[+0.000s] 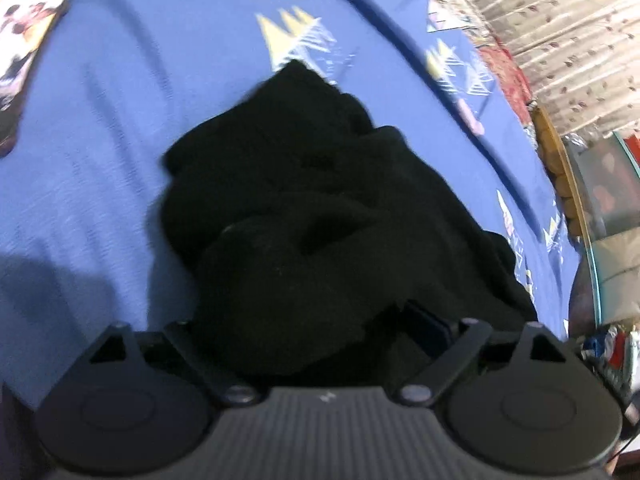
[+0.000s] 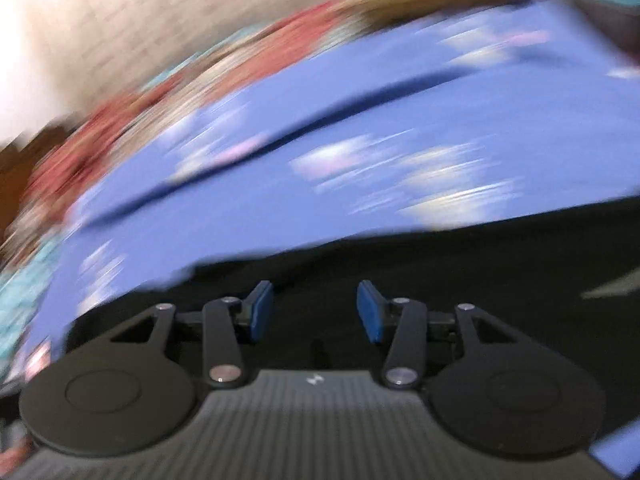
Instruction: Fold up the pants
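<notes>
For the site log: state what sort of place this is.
Probably a bedroom: black pants lie bunched on a blue patterned bedsheet, with a floral curtain behind the bed.

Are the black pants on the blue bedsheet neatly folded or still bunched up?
Bunched up. In the left wrist view the black pants lie in a rumpled heap with lumpy overlapping folds on the blue bedsheet, with no flat, squared edges.

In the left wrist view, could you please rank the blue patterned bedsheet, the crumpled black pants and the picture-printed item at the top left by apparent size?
1. Blue patterned bedsheet
2. Crumpled black pants, though enlarged by nearness to the camera
3. Picture-printed item, partly cut off by the frame
</notes>
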Demonstrator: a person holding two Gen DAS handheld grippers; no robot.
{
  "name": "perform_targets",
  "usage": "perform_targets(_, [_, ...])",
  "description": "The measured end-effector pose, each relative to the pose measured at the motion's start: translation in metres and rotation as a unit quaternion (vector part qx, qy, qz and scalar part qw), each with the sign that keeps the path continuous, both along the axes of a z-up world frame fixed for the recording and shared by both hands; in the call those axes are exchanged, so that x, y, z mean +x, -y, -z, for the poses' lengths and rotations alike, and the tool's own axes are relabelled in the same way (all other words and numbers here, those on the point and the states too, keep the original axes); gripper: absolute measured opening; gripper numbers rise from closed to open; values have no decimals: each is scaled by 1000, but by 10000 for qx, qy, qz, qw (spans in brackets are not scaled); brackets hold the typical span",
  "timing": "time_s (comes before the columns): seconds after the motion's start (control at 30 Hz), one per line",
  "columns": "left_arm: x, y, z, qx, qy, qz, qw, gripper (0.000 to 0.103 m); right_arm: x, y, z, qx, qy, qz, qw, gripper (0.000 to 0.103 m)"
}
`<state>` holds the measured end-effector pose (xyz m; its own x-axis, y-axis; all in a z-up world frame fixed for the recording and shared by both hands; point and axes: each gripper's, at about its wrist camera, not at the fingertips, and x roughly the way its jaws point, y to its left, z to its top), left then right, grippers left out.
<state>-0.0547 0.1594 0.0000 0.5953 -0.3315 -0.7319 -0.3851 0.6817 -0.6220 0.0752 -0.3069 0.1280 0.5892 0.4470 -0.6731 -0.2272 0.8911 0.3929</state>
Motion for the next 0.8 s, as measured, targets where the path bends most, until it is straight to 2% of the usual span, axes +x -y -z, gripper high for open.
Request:
perform_targets(0.07, [4,-2,2,144,63,-14,9999,31,9,-61,5,53,-197,-743,9970,50])
perform_targets(0.13, [2,-5,2,340,81,-25,9994,21,18,-124,10,125,-403,-1331,9902,50])
perform_targets(0.17, [-3,-4,-2,463,139,-74,9988,19,23,-154,13,168,-504,-1555,9864,50])
perform_targets(0.2, [-10,1,-11,745,268,-108,9968,19,28,-182,16,187,-594,-1720,9831,50])
perform_targets(0.23, [-19,13,-23,1225,556,-81,9909,18,38,-205,17,195,-663,-1848,9803,50])
perform_targets(0.3, [-34,30,-35,1917,973,46,9766,19,47,-252,18,220,-695,-2136,9742,50])
perform_targets(0.33, [-36,34,-34,2004,983,84,9747,19,50,-269,19,203,-699,-2269,9712,50])
perform_targets(0.43, [-27,20,-8,1457,530,62,9879,23,48,-317,20,26,-666,-2582,9638,52])
perform_targets(0.47, [-26,15,-3,1306,517,41,9901,27,52,-334,23,-107,-659,-2686,9609,58])
perform_targets(0.5, [-27,10,-1,1174,552,15,9916,27,47,-329,23,-232,-668,-2800,9574,63])
perform_targets(0.57, [-27,2,1,895,587,-31,9942,31,46,-333,27,-558,-573,-2982,9511,83])
perform_targets(0.63, [-27,-3,5,725,608,-48,9955,31,41,-338,37,-1134,-467,-3160,9408,88])
perform_targets(0.7, [-30,-7,6,655,641,-29,9958,31,43,-335,58,-1424,-1003,-3399,9242,84])
perform_targets(0.73, [-30,-9,7,599,673,-16,9959,29,42,-329,60,-1323,-1012,-3419,9248,72])
perform_targets(0.77, [-34,-12,6,558,711,-1,9959,25,39,-331,56,-1143,-972,-3560,9224,38])
perform_targets(0.8, [-36,-13,5,525,759,4,9957,24,38,-332,52,-948,-1063,-3634,9207,36])
